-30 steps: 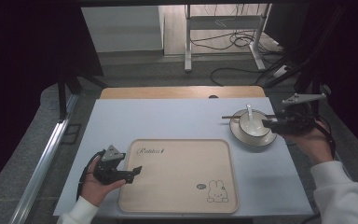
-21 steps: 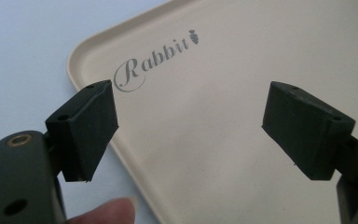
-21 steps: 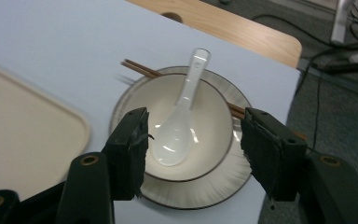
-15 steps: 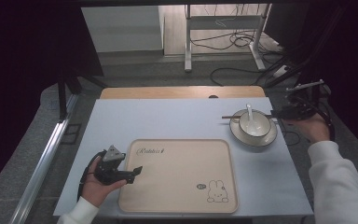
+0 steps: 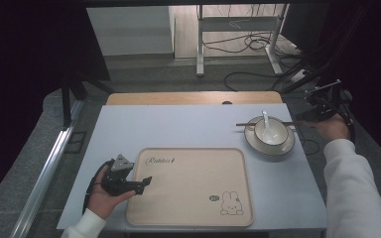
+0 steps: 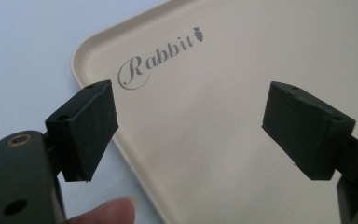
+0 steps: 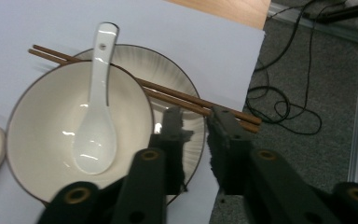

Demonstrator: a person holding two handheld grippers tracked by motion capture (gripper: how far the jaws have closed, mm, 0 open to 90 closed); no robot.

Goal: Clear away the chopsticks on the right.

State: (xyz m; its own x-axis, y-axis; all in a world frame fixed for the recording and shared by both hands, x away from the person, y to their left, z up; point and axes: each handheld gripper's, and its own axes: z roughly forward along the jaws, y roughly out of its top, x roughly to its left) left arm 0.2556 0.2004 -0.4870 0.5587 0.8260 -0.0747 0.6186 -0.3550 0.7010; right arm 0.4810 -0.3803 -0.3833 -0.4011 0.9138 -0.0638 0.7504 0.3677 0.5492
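A beige tray (image 5: 188, 193) printed with "Rabbit" and a bunny lies at the table's front. My left gripper (image 5: 146, 181) rests at its left edge, and in the left gripper view (image 6: 189, 126) the jaws stand wide open over the bare tray (image 6: 205, 60). At the right sits a white bowl (image 5: 272, 133) with a white spoon (image 5: 265, 119) in it, on a plate (image 5: 278, 147). Brown chopsticks (image 5: 245, 124) lie across the plate. My right gripper (image 5: 307, 120) hovers off the table's right edge. Its jaws (image 7: 196, 116) stand a narrow gap apart, empty, just short of the chopsticks' (image 7: 177, 95) near end, beside the bowl (image 7: 42, 126).
The light blue table top (image 5: 178, 129) is bare between tray and bowl. A wooden strip (image 5: 193, 97) runs along the far edge. Cables (image 5: 258, 44) and a metal stand lie on the floor beyond, and more cable (image 7: 284, 107) below the right edge.
My right gripper has drawn back to the right, from over the plate to past the table's right edge. The left gripper, tray and dishes have not moved.
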